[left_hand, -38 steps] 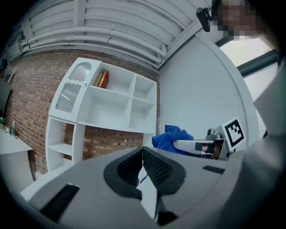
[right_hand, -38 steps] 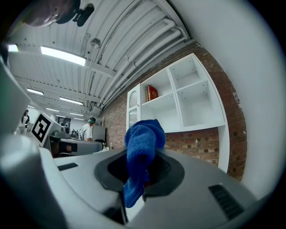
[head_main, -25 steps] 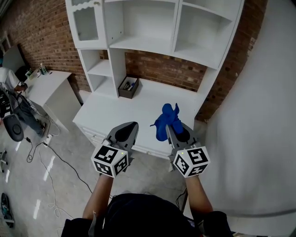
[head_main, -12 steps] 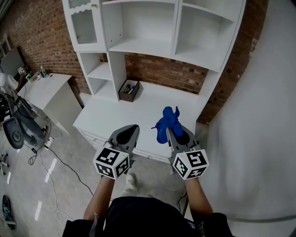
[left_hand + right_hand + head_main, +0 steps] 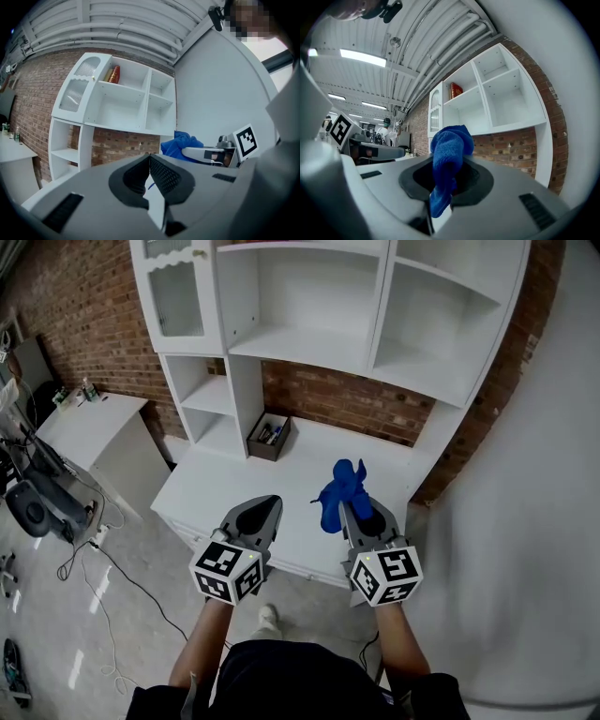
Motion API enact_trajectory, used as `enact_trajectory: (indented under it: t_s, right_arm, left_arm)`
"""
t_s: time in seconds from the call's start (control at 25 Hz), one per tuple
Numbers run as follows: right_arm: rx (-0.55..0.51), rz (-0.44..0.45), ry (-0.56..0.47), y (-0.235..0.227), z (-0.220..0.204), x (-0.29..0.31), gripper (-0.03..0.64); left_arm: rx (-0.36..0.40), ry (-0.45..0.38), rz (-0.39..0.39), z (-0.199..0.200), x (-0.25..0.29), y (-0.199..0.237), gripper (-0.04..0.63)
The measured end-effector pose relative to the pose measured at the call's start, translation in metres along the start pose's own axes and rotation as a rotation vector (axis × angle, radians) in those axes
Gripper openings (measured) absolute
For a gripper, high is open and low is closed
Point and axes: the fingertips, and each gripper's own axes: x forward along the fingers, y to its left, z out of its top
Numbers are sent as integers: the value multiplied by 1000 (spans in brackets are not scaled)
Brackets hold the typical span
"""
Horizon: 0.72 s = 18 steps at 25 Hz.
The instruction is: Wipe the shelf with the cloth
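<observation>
No legible text or labels anywhere.

Both forearms reach toward the shelf [image 5: 300, 345], level and side by side. The left claw [image 5: 264, 506] has its jaws together, empty. The right claw [image 5: 349, 506] pinches the cloth [image 5: 339, 489].

Shelf [image 5: 309, 341] counter [image 5: 234, 488] is bare mid and right, open from the front. One obstacle on it: dark box [image 5: 269, 435] back left, against the shelf's divider. Red item [image 5: 114, 74] sits in the shelf's top cubby. Wall [image 5: 534, 521] closes the shelf's right; table [image 5: 94, 423] stands left, gap between. Right gripper [image 5: 359, 514] clamps cloth [image 5: 339, 491], which juts past its jaws.
</observation>
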Motion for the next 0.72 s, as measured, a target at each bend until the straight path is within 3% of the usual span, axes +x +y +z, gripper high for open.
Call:
enact_trajectory:
  t_s: [0.72]
  right_arm:
    - [-4,-44,20,-12,8,123,71]
  left_arm:
    - [-11,9,-33,19,61,108,17]
